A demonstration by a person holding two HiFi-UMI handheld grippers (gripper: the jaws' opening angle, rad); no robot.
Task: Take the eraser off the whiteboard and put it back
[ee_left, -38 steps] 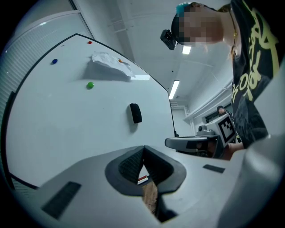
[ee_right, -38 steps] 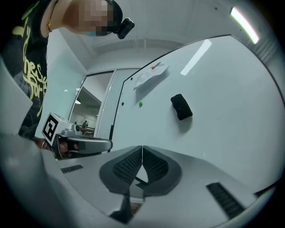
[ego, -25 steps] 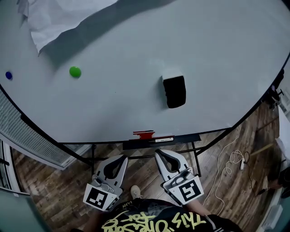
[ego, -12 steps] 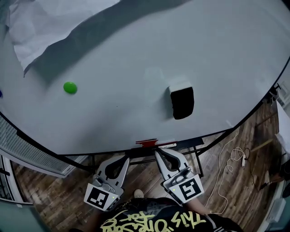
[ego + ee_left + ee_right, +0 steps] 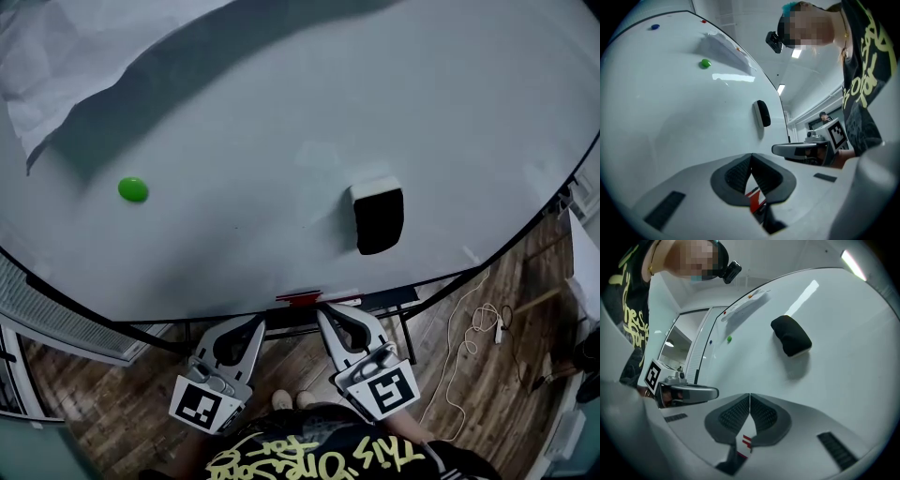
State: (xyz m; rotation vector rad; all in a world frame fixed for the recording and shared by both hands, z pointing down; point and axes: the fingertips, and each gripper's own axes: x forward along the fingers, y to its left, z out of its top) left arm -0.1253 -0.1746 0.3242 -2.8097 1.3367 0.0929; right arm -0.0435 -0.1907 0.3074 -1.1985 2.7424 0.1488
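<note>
Approach step, nothing grasped yet: my left gripper and right gripper are both clenched on nothing, side by side below the whiteboard edge. The eraser clings to the board's lower right, above and right of my right gripper, well apart from it. Next, as I judge it — spread the right jaws, rise to the eraser, straddle its dark body, then close.

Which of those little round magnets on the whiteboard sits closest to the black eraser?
The green magnet, left of the black eraser in the head view. The blue magnet lies farther away, near the board's edge.
</note>
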